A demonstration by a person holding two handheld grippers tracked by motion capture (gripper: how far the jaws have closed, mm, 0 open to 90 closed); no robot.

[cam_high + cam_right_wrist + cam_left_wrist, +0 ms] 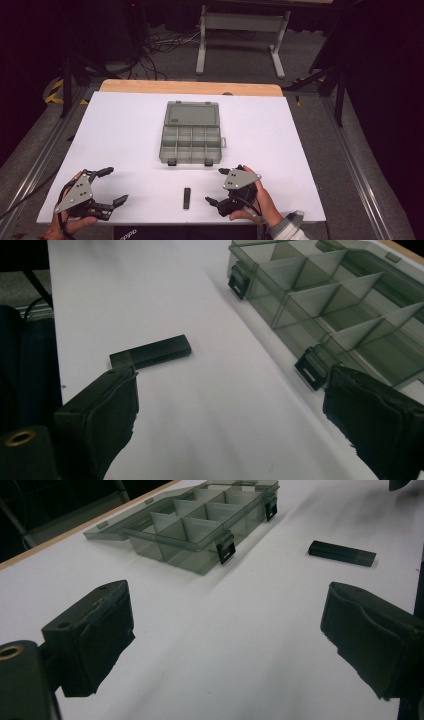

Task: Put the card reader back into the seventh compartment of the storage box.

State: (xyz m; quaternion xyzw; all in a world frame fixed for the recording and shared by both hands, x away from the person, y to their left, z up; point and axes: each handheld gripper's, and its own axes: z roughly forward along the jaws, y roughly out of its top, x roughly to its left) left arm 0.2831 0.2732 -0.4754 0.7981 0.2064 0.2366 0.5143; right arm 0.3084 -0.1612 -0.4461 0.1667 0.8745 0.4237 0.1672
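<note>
Pre-grasp: both tools, left (pixel 111 186) and right (pixel 216 186), wide open, empty; black bar (pixel 186 198) on bench (pixel 125 130); next, likely right-tool pickup toward open organizer box (pixel 191 144).

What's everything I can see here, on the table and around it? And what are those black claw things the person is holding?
Compartment box: one, translucent grey, lid open, compartments look empty, middle of the table.
Latches: two, black, on the box's near edge.
Small flat bar: one, black, lying on the table between the box and the person.
Table: one, white top with a wooden strip at the far edge.
Frame: one, pale grey metal, on the floor beyond the table.
Cables: several, dark, on the floor at the far left.
Left hand-held gripper: one, black with a grey plate, jaws open, near left corner.
Right hand-held gripper: one, same build, jaws open, right of the bar.
</note>
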